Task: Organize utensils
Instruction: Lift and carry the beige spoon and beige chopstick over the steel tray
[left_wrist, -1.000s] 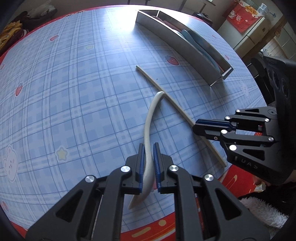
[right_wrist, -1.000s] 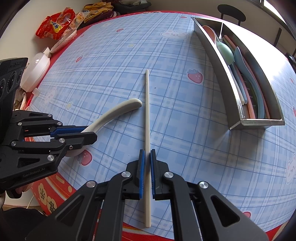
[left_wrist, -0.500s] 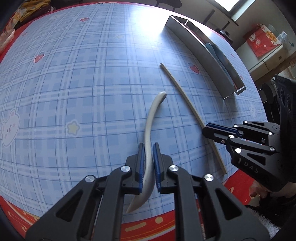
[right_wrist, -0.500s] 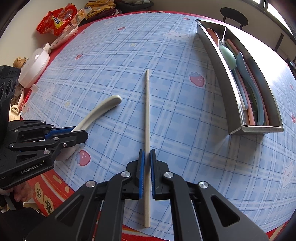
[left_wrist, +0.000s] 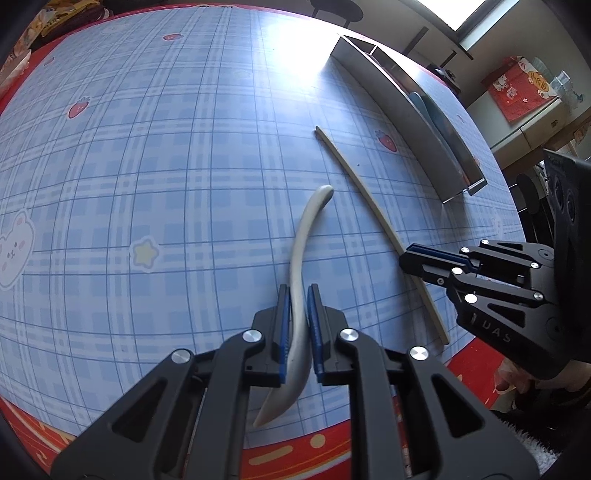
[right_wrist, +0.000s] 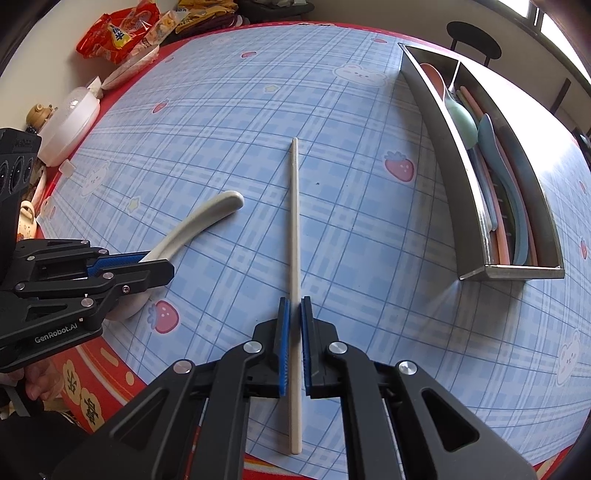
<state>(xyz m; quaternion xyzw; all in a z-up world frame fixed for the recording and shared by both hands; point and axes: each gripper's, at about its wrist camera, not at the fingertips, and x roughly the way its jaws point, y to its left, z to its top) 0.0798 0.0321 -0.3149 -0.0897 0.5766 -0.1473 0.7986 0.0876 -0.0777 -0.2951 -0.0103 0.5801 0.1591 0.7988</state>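
A white spoon (left_wrist: 306, 229) lies on the blue checked tablecloth, its bowl near the table's front edge. My left gripper (left_wrist: 298, 295) is shut on its handle just above the bowl; the right wrist view shows that gripper (right_wrist: 162, 266) over the spoon (right_wrist: 207, 218). To its right lies a long cream chopstick (right_wrist: 294, 221), pointing away from me. My right gripper (right_wrist: 294, 306) is shut on the chopstick's lower half. The left wrist view shows the right gripper (left_wrist: 406, 260) on the chopstick (left_wrist: 369, 195). A metal tray (right_wrist: 436, 147) at the far right holds several pastel spoons and chopsticks.
Snack bags (right_wrist: 114, 33) and a white lidded container (right_wrist: 70, 122) sit at the table's far left edge. The red table border (right_wrist: 92, 387) runs close below both grippers. A dark chair (right_wrist: 472, 40) stands beyond the tray (left_wrist: 406, 110).
The spoon's handle end has swung left, away from the chopstick, as my left gripper rolled. The chopstick and my right gripper have stayed put.
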